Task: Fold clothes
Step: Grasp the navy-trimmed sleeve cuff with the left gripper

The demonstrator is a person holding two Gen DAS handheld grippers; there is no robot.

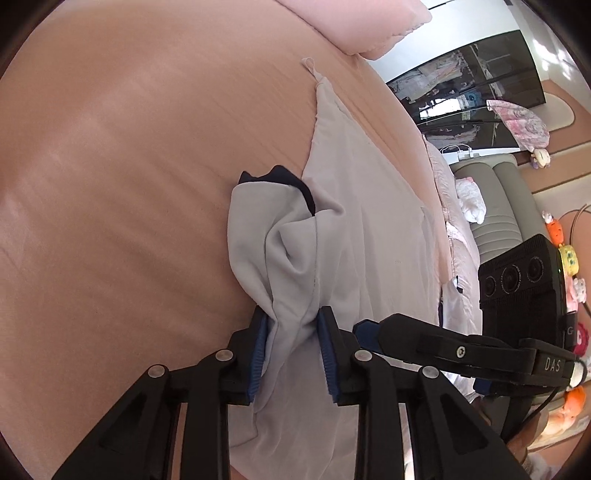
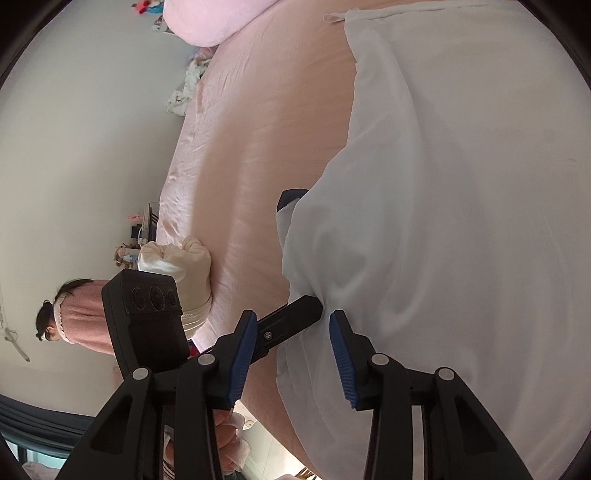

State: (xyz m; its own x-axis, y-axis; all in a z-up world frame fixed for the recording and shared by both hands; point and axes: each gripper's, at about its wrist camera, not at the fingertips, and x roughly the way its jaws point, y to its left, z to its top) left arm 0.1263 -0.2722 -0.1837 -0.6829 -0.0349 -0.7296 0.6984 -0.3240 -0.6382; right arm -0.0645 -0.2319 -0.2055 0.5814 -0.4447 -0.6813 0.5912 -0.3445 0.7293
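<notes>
Two tools: left tool (image 1: 291, 350) pinches white garment (image 1: 354, 229); right tool (image 2: 293, 354) open above it.

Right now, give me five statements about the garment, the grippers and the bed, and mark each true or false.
1. The left gripper pinches a bunch of the white garment. True.
2. The garment lies on a blue sheet. False: the sheet is pink.
3. The right gripper has cloth clamped between its pads. False: its jaws stand apart, with the left gripper's finger and the garment's edge in the gap.
4. The garment has dark trim at one corner. True.
5. A green pillow lies on the bed. False: the pillow is pink.
</notes>
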